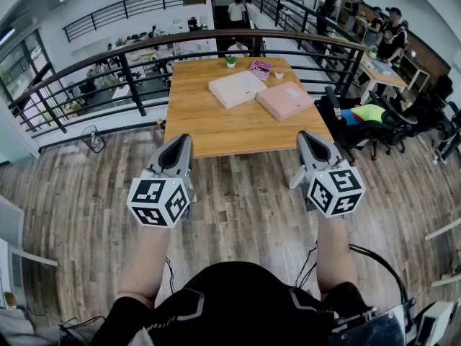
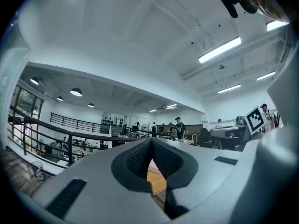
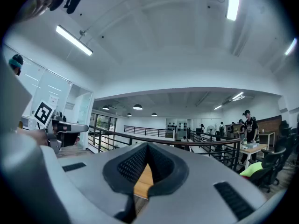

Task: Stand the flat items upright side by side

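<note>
Task not started: the white box (image 1: 237, 89) and the pink box (image 1: 285, 100) lie flat on the counter (image 1: 216, 132). The left gripper (image 1: 180, 140) and right gripper (image 1: 307, 136) hover short of it, jaws pressed together and empty.

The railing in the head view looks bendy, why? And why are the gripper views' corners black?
Head view: the wide-angle lens likely bows the railing. Left gripper view and right gripper view: the round lens picture leaves dark corners, and the ceiling lights glare white.
</note>
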`<state>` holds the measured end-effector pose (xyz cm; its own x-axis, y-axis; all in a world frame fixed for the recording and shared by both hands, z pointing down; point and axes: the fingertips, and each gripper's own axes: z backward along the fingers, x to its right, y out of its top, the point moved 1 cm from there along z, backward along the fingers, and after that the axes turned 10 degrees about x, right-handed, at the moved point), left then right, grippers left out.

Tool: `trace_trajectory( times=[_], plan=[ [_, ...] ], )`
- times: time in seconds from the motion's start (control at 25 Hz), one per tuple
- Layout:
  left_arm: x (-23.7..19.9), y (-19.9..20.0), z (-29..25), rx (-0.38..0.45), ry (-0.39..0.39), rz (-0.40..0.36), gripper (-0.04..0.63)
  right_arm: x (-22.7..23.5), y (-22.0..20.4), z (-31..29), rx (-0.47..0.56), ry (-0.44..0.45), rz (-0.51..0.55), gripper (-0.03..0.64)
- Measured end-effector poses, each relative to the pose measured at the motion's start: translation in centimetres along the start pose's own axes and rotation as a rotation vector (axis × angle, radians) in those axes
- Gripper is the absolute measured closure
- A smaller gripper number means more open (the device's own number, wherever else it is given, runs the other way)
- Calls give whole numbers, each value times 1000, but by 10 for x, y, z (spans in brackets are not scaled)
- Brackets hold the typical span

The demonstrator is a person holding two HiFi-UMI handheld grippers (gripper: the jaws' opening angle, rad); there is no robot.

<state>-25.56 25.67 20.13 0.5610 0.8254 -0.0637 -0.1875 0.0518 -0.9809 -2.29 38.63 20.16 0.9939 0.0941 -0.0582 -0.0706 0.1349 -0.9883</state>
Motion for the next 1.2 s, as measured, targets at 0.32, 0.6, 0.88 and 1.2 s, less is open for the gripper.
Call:
trace_trajectory(
  times=[0.32, 0.6, 0.88, 1.2],
  plan=[
    [-1, -2, 1, -11, 23, -28, 566, 0, -3, 4, -4, 6, 12, 609],
    [-2, -2, 3, -21, 64, -85, 566, -1, 3, 9, 14, 23, 2, 607],
    [2, -7, 5, -33, 67, -80, 565, -5, 1, 11, 12, 26, 8, 607],
    [4, -7, 7, -42, 62, -110, 565, -4, 1, 9, 6, 22, 0, 606]
  ],
)
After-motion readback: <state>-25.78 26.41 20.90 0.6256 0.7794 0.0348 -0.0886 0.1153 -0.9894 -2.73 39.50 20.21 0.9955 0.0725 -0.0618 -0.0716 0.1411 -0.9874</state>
